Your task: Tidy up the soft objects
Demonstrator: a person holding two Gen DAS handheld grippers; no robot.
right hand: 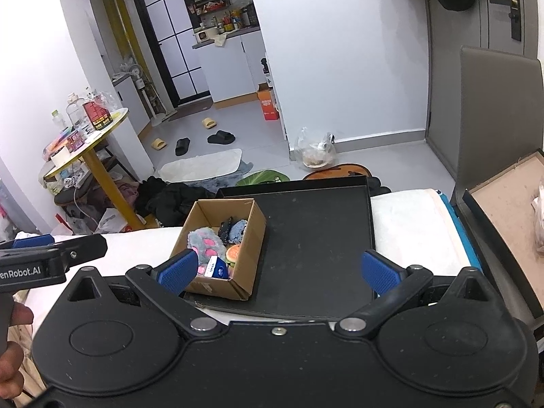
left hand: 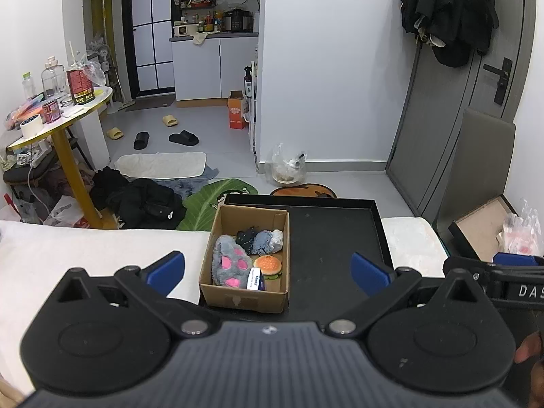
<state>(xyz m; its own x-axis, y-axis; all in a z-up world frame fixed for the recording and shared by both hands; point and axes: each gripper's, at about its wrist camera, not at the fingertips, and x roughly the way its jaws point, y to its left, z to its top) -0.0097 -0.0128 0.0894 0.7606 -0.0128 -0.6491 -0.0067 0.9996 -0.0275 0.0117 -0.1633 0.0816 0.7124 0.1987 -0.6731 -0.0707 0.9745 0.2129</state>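
Plush toys (left hand: 234, 262) packed in cardboard box (left hand: 238, 297) ahead of both released, empty tongs (left hand: 267, 270) (right hand: 279, 269); nothing visibly left.

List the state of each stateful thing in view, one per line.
Left gripper: jaws open, empty.
Right gripper: jaws open, empty.
Cardboard box: flaps open, holding soft items.
Black tray: bare beside the box.
Plush paw: lying inside the box.
Burger toy: inside the box.

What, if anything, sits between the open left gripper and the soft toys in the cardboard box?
Nothing visible. The left gripper is open above the cardboard box, whose top is open, leaving the grey paw plush and burger toy exposed.
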